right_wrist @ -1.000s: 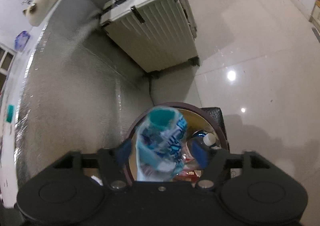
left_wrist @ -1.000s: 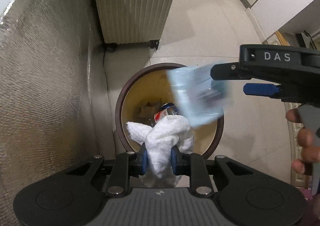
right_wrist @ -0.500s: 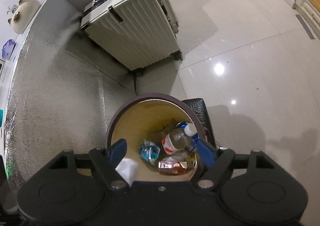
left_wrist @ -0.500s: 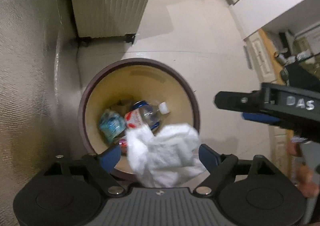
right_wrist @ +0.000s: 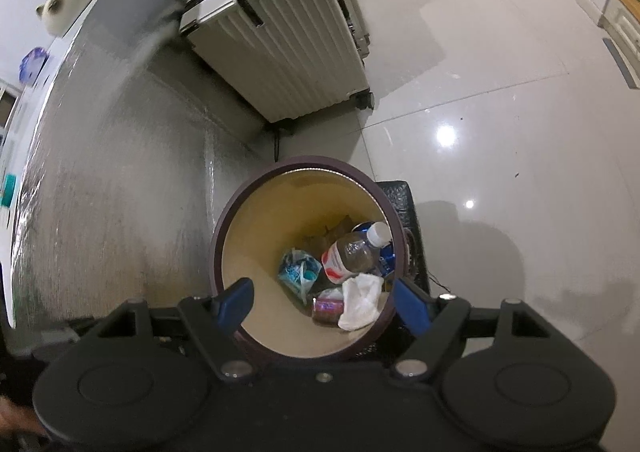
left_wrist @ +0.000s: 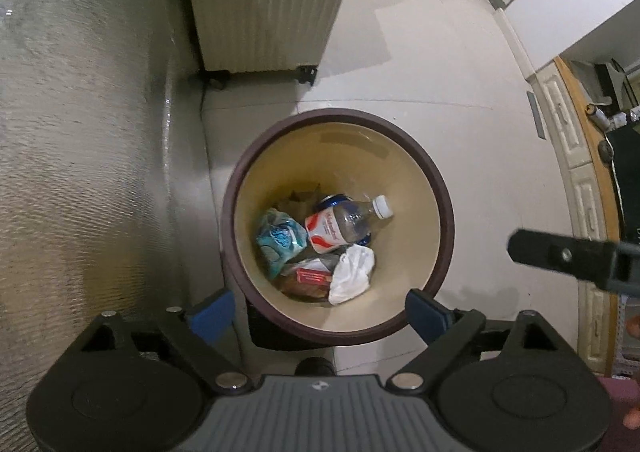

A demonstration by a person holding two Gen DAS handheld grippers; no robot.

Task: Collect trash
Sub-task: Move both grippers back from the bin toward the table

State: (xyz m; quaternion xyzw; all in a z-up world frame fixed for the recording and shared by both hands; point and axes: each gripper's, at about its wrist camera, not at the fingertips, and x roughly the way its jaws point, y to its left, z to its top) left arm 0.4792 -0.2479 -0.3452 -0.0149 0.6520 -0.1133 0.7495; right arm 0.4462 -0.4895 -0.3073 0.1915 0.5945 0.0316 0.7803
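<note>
Having just been opening, the left gripper (left_wrist: 318,310) is hanging wide and empty over the trash bin (left_wrist: 442,207), the crumpled tissue (left_wrist: 352,274) lying inside, while the right gripper (right_wrist: 322,302) is likewise gaping empty, so both are best lifting clear of the rim.

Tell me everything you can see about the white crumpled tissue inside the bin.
The white crumpled tissue is soft, wrinkled paper or cloth, bunched into a loose lump. It lies at the bottom of the round bin, against the cream inner wall. It rests on a red packet and lies just below the clear plastic bottle. No gripper touches it.
</note>
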